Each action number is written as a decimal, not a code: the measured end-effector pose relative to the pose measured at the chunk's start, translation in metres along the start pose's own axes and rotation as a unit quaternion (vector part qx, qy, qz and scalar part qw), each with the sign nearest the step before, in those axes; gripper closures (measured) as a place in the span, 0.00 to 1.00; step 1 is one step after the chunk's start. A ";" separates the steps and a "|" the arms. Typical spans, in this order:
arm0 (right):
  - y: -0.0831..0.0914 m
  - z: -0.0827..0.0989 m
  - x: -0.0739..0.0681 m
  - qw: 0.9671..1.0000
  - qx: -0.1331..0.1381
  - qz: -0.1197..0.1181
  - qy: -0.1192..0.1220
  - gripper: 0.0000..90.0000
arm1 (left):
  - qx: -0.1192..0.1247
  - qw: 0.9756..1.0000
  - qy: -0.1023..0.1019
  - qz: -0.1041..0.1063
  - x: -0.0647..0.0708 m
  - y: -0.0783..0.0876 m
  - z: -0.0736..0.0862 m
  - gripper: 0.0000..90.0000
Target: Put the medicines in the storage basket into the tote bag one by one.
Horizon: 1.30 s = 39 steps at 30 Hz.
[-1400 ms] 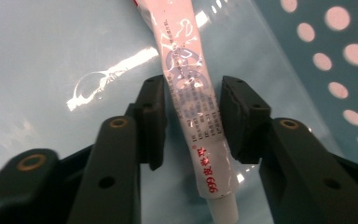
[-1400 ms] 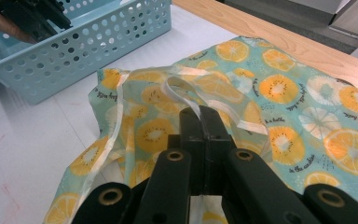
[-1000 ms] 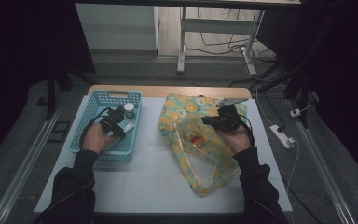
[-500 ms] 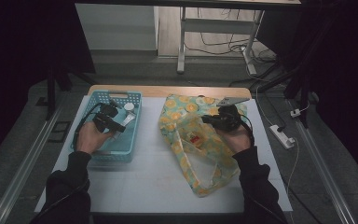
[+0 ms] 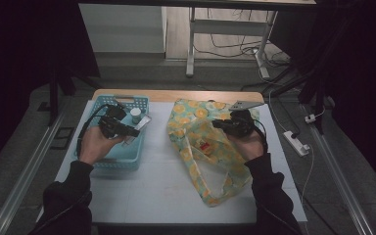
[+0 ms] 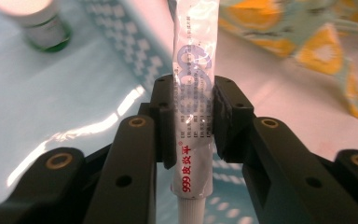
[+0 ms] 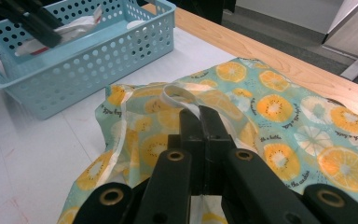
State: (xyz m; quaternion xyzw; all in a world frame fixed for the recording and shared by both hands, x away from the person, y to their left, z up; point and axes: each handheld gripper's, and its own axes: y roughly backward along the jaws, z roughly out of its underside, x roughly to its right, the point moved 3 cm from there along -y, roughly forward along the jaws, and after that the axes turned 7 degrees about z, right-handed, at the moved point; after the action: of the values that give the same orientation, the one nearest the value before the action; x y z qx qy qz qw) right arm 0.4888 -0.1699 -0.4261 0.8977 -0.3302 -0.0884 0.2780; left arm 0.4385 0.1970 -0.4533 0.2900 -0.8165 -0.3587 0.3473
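Over the blue basket (image 5: 108,161) at the left of the table I hold my left gripper (image 6: 189,107), its two jaws pinching one white ointment tube (image 6: 193,84) across its middle; the tube stands lengthwise between the pads, its capped end toward the camera and its flat crimped end pointing away, above the basket's perforated wall. From the high view the tube (image 5: 138,128) pokes out past the gripper over the basket's right side. I count one small green bottle with a white cap (image 6: 39,21) standing inside the basket, blurred in the left gripper view, and I count one basket in all. To the right lies one fabric bag (image 5: 210,147) printed with orange and lemon slices, spread flat on the white table (image 5: 147,196). My right gripper (image 7: 200,116) rests over the bag's upper part, jaws pressed together on one white strap (image 7: 179,95) of the bag, which loops up just beyond the tips. Two hands, two grippers, well apart from each other.
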 end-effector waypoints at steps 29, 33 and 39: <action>0.001 -0.002 -0.002 1.000 0.006 -0.003 0.001 0.99 | -0.060 0.988 -0.107 0.088 0.101 -0.084 -0.051 0.80; 0.003 -0.003 -0.003 1.000 0.010 -0.005 0.003 0.99 | -0.068 0.988 -0.114 0.084 0.107 -0.098 -0.060 0.80; 0.004 -0.005 -0.006 1.000 0.014 -0.007 0.004 0.99 | -0.069 0.989 -0.111 0.073 0.112 -0.114 -0.075 0.80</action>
State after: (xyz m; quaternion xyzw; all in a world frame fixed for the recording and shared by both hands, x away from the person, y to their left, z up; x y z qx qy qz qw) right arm 0.4837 -0.1668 -0.4195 0.9044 -0.3235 -0.0818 0.2658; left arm 0.4566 0.0219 -0.4651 0.1636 -0.8422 -0.4176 0.2992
